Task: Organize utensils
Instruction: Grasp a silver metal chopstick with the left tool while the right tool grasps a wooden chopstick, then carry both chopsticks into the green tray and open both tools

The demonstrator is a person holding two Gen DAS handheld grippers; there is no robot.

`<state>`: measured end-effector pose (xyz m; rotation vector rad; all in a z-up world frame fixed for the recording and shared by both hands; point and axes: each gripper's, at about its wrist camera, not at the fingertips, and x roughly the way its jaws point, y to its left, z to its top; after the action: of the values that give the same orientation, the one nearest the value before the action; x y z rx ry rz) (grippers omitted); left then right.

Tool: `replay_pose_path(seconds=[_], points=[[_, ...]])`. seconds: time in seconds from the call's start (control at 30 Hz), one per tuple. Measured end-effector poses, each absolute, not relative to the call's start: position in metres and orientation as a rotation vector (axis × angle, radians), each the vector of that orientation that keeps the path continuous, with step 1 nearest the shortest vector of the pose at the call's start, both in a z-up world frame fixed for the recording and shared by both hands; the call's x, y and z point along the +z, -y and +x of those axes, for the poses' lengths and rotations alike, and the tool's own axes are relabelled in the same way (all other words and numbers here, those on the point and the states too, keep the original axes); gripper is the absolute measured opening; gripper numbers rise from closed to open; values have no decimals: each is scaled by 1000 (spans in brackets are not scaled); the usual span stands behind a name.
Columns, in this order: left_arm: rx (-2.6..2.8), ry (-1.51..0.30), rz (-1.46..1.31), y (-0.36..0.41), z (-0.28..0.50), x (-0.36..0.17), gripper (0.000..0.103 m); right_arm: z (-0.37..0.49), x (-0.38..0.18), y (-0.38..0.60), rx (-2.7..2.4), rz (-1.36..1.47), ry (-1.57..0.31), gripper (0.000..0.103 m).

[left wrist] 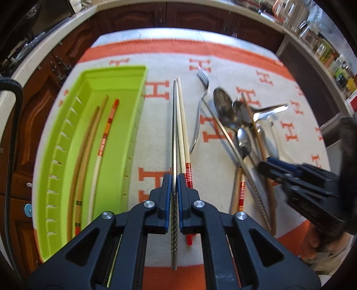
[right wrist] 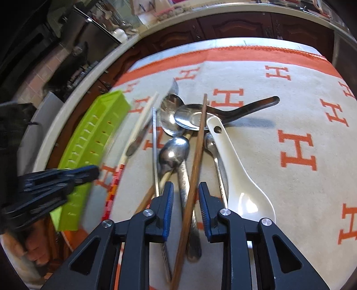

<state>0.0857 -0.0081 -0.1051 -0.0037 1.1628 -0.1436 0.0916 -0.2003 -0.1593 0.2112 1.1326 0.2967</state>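
Observation:
My left gripper (left wrist: 174, 181) is shut on a steel chopstick (left wrist: 174, 138) that points straight ahead, above a pale chopstick with red bands (left wrist: 184, 133) on the cloth. The lime green tray (left wrist: 131, 116) lies to its left with three chopsticks (left wrist: 104, 131) in it. My right gripper (right wrist: 185, 191) is open over the utensil pile, its jaws on either side of a brown wooden chopstick (right wrist: 196, 156). The pile holds metal spoons (right wrist: 174, 154), a white ceramic spoon (right wrist: 236, 176) and a fork (left wrist: 200, 107). The right gripper also shows in the left wrist view (left wrist: 265, 167).
An orange and cream cloth with H marks (right wrist: 296, 151) covers the table. Dark wooden cabinets (left wrist: 156, 15) and a cluttered counter (left wrist: 323, 46) stand beyond the far edge. The left gripper shows in the right wrist view (right wrist: 89, 171) beside the tray (right wrist: 93, 138).

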Motion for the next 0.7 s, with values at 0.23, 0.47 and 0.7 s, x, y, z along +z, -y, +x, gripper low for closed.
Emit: replay_pose_path(seconds=[0.23,0.47,0.7], points=[[-144,-1072,-50,-18,74,-65,3,97,-157,195,241,226,-1144,7],[-79,-991,-46,-64,63,-41,3,89,-125,198,265,349,-1115,7],[-38,-1013,-34,-105,62,-60,3,92,-82,152,374,396,-1119,7]])
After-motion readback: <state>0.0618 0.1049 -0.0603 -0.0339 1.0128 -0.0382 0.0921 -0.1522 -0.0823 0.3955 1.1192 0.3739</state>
